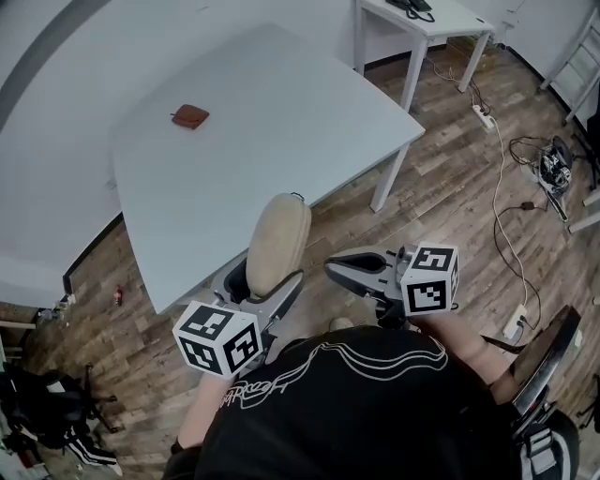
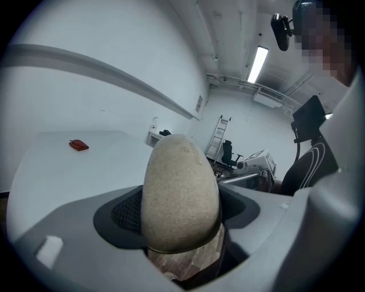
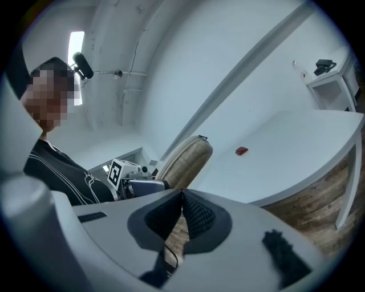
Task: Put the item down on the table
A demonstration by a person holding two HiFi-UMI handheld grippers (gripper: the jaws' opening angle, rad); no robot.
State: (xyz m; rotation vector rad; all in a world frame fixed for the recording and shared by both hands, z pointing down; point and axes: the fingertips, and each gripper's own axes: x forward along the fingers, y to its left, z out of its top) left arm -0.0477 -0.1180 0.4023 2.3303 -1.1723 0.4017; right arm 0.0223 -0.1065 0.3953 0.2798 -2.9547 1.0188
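Observation:
A beige oval case [image 1: 277,242] with a zip and a small loop stands between the jaws of my left gripper [image 1: 265,281], which is shut on it. It is held above the floor at the near edge of the white table [image 1: 281,122]. In the left gripper view the case [image 2: 179,191] fills the middle between the two pads. My right gripper [image 1: 361,270] hangs to the right of it, over the wood floor, its pads pressed together with nothing between them [image 3: 181,214]. From the right gripper view the case [image 3: 185,162] shows to the left.
A small red-brown pouch [image 1: 190,116] lies on the far left part of the table. A second white table [image 1: 427,19] stands at the back right. Cables and a power strip [image 1: 483,116] lie on the floor at the right, and a chair [image 1: 544,352] sits beside me.

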